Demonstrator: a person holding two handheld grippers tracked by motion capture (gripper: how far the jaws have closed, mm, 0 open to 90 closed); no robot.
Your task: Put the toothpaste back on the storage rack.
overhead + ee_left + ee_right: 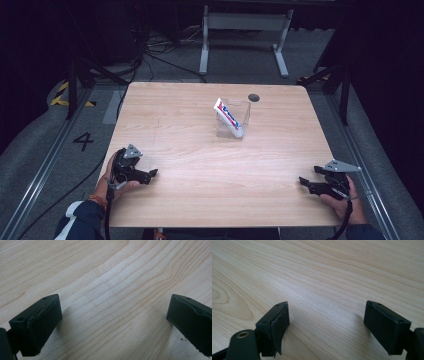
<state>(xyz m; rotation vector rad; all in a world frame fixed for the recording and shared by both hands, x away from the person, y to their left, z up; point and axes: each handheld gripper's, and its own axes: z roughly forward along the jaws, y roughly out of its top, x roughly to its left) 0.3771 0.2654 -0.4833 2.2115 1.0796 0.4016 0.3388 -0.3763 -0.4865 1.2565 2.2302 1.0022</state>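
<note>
A clear plastic box [235, 119] stands a little beyond the middle of the wooden table [200, 165]. A white tube with red and blue print [228, 118] leans inside it, its top sticking out toward the left. My left gripper [152, 173] rests near the front left corner, held by a hand, jaws wide apart with bare wood between them [113, 312]. My right gripper [303, 183] rests near the front right corner, also open over bare wood [325, 315]. Both are far from the box.
A small dark round hole [254, 97] sits in the tabletop behind the box. Beyond the table's far edge stand a white table frame [245, 35] and cables on the grey floor. Black stands flank both sides.
</note>
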